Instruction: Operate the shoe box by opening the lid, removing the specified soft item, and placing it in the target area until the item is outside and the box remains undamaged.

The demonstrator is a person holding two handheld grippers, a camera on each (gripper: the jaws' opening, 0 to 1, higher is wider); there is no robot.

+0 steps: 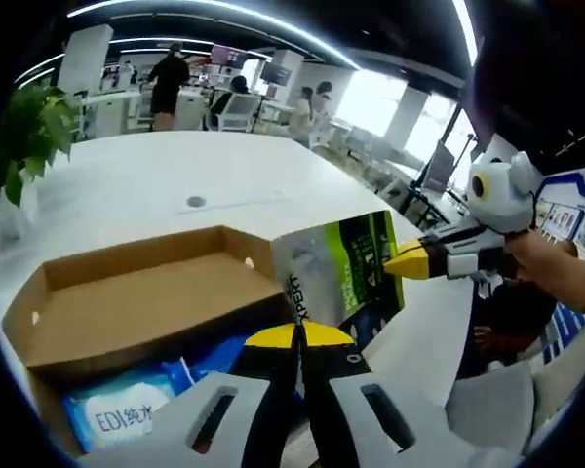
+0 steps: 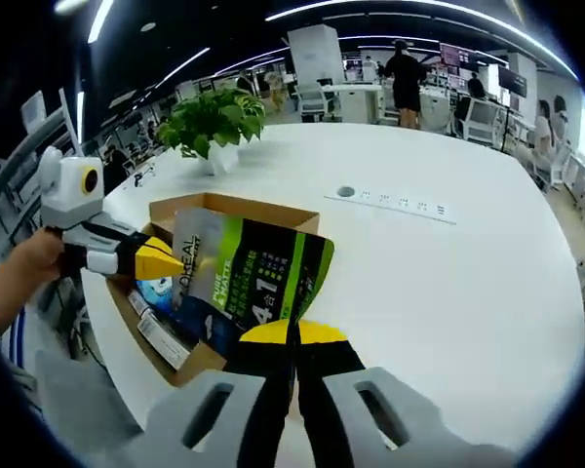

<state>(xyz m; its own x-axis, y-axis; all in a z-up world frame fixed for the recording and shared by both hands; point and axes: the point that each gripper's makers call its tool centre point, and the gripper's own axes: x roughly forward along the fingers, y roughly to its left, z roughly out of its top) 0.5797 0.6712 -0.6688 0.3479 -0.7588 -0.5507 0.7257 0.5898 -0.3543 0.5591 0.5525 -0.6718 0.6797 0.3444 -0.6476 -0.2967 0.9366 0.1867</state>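
the pouch (image 2: 249,278), a soft green, grey and black pack, is lifted above the open shoe box (image 2: 166,292), with both tongs clamped on it. the right tongs (image 2: 294,336) pinch its lower edge in the right gripper view, yellow tips pressed together on the film; the left tongs (image 2: 171,261) come in from the left of that view and bite its upper left corner. in the left gripper view the left tongs (image 1: 298,336) meet at the pouch (image 1: 339,268) edge, and the right tongs (image 1: 408,261) grip its far corner. the pouch's long axis runs slantwise from one pair of tongs to the other, printed face toward the right camera.

legible print: "4:1" and part of a word ending "xpert"; the rest is too warped to read. inside the box (image 1: 127,292) lies a blue packet (image 1: 127,409) marked "edi", partly hidden by the tongs. the box sits at the near corner of the white worktop (image 2: 439,283), beside a potted plant (image 2: 213,122).
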